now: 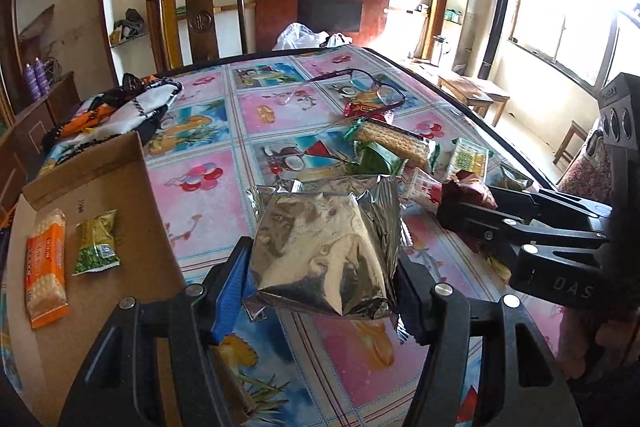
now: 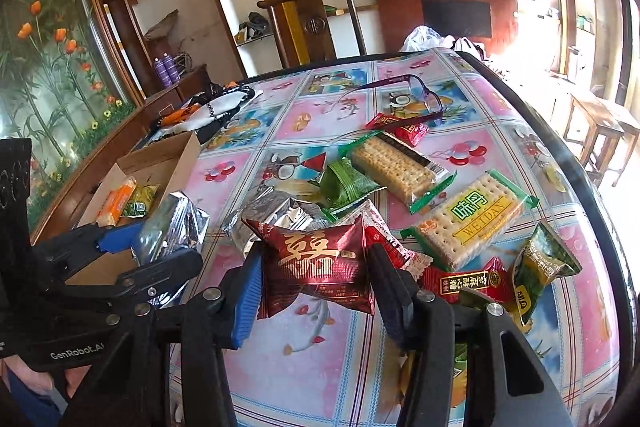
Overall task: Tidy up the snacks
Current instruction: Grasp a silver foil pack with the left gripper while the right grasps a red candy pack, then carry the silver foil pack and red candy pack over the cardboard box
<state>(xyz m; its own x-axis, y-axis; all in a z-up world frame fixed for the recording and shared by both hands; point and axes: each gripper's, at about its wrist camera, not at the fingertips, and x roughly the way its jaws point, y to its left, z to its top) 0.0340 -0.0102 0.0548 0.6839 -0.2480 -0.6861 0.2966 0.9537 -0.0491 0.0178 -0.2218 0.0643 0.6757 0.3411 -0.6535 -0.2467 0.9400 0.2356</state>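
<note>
I have the left gripper point(image 1: 324, 267) clamped on a crinkled silver foil snack packet point(image 1: 324, 251), its blue and black pads pressing the packet's two sides, and I hold it lifted off the table just beside the open brown cardboard box point(image 1: 100, 187). The box is my landmark: it sits at the left edge of the round table with the pink and blue fruit-print oilcloth point(image 1: 208, 211). Inside the box lie an orange cracker pack point(image 1: 46, 267) and, touching distance to its right, a small green pea snack bag point(image 1: 98, 243).

My right gripper point(image 2: 316, 275) is closed on a dark red foil candy packet with gold characters point(image 2: 316, 263); no earlier view is given to me, so I say only that its pads press the packet's sides. It hangs well to the right of the box, above the loose pile of snacks.

That pile lies on the oilcloth, right of the box: a long cracker pack with green ends point(image 2: 394, 167), a yellow-labelled WEIDAN cracker pack point(image 2: 472, 223), a green triangular pouch point(image 2: 348, 183), a small red candy packet point(image 2: 466, 281) and a green-and-yellow bag point(image 2: 540, 263). Beyond the pile, farther from the box, purple-framed glasses point(image 2: 416, 95) rest on a red wrapper point(image 2: 400, 127).
</note>
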